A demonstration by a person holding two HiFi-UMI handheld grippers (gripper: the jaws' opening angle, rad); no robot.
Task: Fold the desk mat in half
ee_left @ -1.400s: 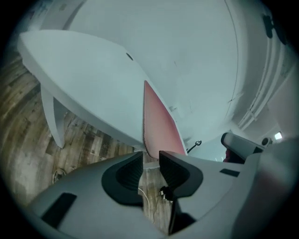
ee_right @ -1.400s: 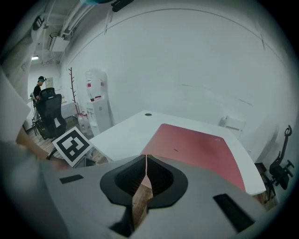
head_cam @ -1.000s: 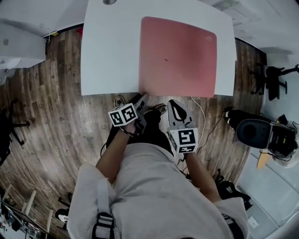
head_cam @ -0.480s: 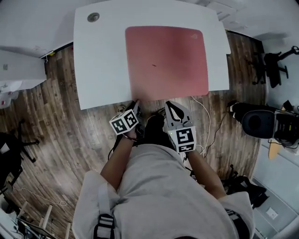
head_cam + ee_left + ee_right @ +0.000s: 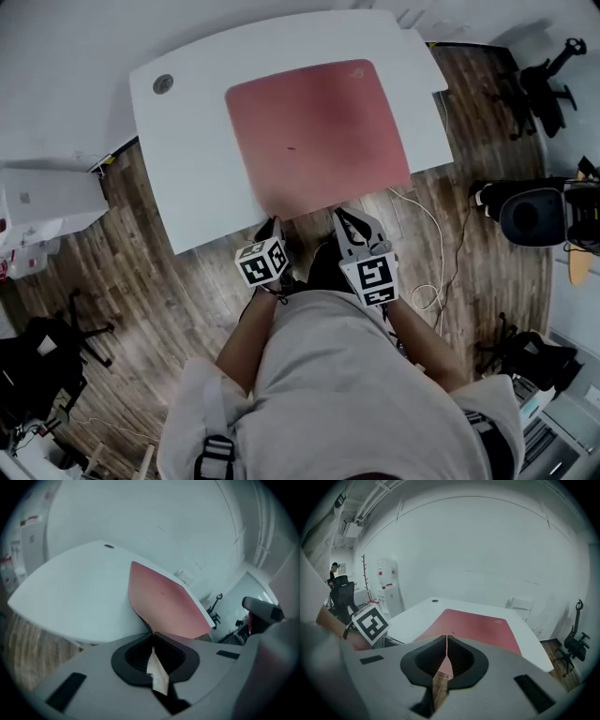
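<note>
The rose-pink rectangular fabric desk mat (image 5: 319,131) lies flat and unfolded on the white tabletop (image 5: 187,159), reaching the tabletop's near edge. The left tool (image 5: 153,633) has just been closing and now pinches the mat's corner at that near edge, where the mat rises slightly into its jaws. The right tool (image 5: 446,637) is closed at the same tabletop edge; whether it grips the mat I cannot tell. By my judgement only the grasp has begun, and the whole fold remains.
</note>
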